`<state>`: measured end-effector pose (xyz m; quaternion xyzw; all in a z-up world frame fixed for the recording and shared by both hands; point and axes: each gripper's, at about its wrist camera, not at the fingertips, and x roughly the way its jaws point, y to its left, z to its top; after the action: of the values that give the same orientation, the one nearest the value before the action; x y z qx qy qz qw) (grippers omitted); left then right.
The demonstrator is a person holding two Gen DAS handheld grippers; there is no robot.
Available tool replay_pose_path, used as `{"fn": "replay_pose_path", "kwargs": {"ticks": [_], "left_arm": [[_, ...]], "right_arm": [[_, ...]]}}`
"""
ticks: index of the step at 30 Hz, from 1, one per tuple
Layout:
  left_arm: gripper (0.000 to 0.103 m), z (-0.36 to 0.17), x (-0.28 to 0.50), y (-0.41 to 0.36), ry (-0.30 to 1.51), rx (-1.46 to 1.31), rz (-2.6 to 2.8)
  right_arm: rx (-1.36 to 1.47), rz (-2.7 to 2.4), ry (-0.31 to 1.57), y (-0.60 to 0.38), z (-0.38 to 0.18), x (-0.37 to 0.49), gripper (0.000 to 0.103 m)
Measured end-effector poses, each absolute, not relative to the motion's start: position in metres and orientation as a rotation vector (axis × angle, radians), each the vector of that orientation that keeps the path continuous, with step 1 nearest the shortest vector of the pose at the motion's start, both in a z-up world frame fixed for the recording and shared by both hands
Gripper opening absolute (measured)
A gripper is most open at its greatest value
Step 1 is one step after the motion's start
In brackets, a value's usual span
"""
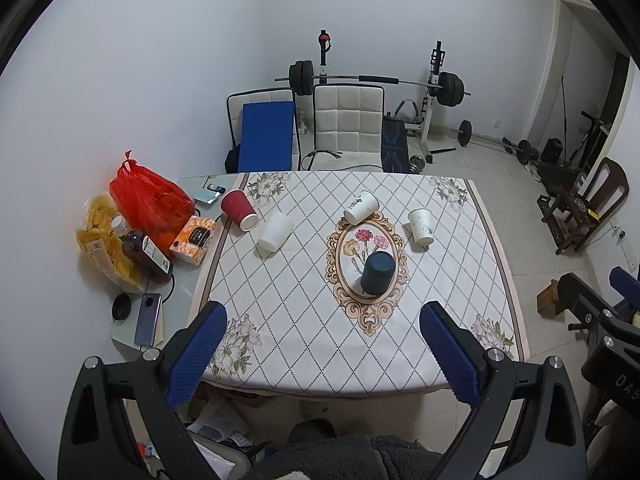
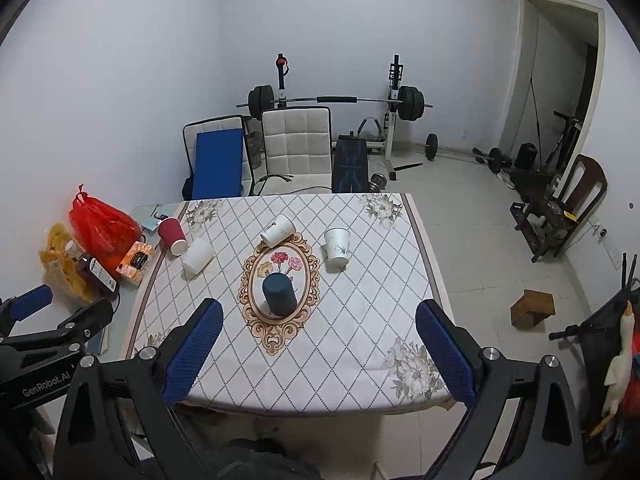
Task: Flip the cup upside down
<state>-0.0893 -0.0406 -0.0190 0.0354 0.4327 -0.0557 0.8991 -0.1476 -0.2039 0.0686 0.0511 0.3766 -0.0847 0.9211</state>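
Observation:
A dark blue cup point(image 1: 378, 272) stands upside down on the flower oval in the middle of the table; it also shows in the right wrist view point(image 2: 279, 293). A red cup point(image 1: 239, 211) and two white cups point(image 1: 275, 230) point(image 1: 361, 207) lie on their sides farther back. Another white cup point(image 1: 421, 227) stands upright at the right. My left gripper point(image 1: 322, 316) is open and empty, held above the table's near edge. My right gripper point(image 2: 318, 314) is open and empty too, also back from the cups.
The table point(image 1: 460, 352) has a diamond-pattern cloth. On its left side are a red bag point(image 1: 150, 200), a snack bag point(image 1: 102, 240), a bottle point(image 1: 144, 254), a tissue pack point(image 1: 194, 240) and a phone point(image 1: 147, 318). Chairs point(image 1: 346, 128) stand behind.

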Motion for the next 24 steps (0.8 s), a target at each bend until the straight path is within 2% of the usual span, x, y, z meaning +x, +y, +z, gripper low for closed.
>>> {"fn": "replay_pose_path", "kwargs": {"ticks": [24], "left_arm": [[0.099,-0.0171,-0.0928,-0.0316,0.885,0.059,-0.086]], "right_arm": [[0.084,-0.144,0.787,-0.1967,0.0637,-0.1487,0.099]]}}
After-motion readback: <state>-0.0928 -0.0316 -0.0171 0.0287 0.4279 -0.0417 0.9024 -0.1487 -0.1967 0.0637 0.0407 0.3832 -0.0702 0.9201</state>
